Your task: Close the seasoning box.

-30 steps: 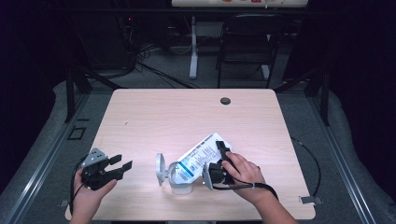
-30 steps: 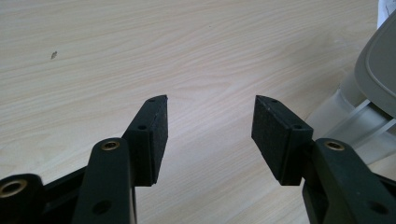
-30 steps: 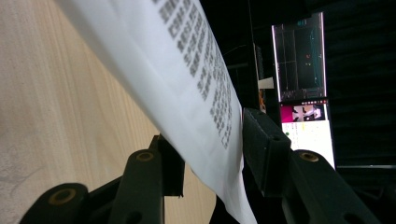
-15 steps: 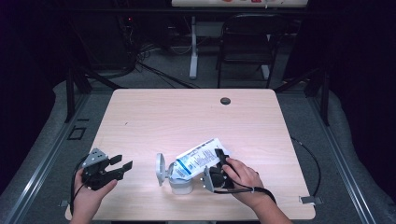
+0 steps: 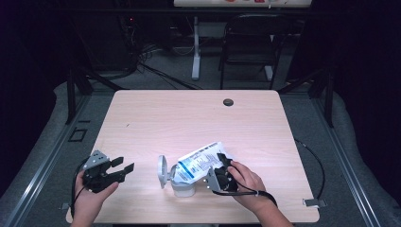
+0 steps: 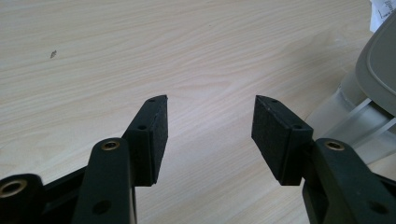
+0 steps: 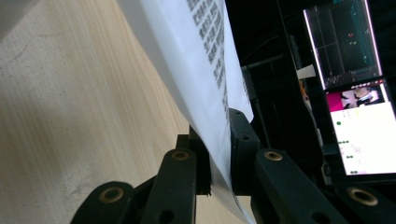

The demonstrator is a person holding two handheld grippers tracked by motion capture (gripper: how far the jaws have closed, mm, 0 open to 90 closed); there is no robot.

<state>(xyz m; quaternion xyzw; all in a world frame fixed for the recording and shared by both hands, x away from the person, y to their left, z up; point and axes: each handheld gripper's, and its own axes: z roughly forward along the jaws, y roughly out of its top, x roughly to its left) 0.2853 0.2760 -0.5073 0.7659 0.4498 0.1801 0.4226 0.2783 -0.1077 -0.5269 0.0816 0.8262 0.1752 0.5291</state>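
Right gripper [image 5: 222,174] clamped the pouch [image 5: 201,161] over the container [image 5: 183,185] (mid-insertion); next, push down; left gripper [image 5: 124,169] gaped wide, left of it.

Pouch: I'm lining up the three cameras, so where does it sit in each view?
High view: the pouch lies near the table's front edge, right of centre, slanting out of the container, with the right gripper clamped on it.
Left gripper view: its white printed corner sits at the top right.
Right gripper view: its printed sheet runs from the top down between the shut jaws.
Shared landmark: the light wood table.
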